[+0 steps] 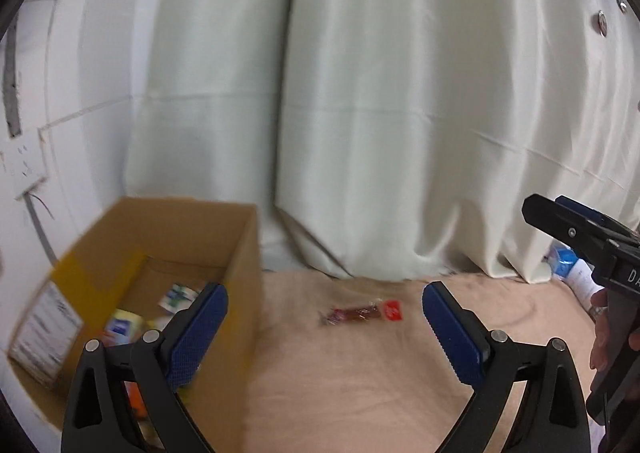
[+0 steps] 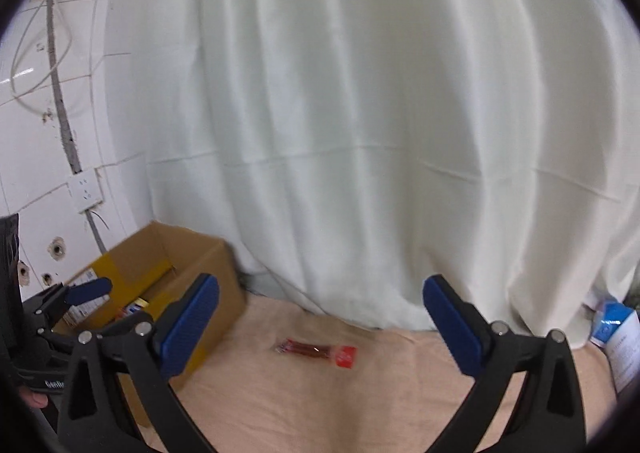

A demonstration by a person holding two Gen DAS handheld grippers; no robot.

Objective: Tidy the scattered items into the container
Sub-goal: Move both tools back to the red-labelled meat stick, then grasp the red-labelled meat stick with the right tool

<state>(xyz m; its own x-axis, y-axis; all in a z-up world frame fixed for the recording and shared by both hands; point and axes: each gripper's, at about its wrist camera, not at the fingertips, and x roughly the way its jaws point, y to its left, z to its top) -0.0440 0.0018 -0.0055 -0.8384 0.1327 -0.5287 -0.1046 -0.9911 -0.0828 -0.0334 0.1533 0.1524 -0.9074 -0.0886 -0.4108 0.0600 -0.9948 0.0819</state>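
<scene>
Surveying the beige cloth-covered surface (image 2: 360, 405), we find one red clear-wrapped snack stick (image 2: 316, 349) lying centre frame, long axis left-right, ahead of the right gripper (image 2: 320, 317), whose jaws stand apart and empty. The left gripper (image 1: 325, 319), likewise spread, looks comparably near. One open brown cardboard box (image 1: 240, 253), lower left, holds several packets.

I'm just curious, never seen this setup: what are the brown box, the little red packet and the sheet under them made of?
The brown box looks like matte corrugated cardboard: tan walls, folded flaps. The red packet seems to be glossy plastic film, partly clear, showing dark contents. The beige sheet appears to be soft cloth, matte and slightly wrinkled, though the weave is too blurred to tell.
</scene>
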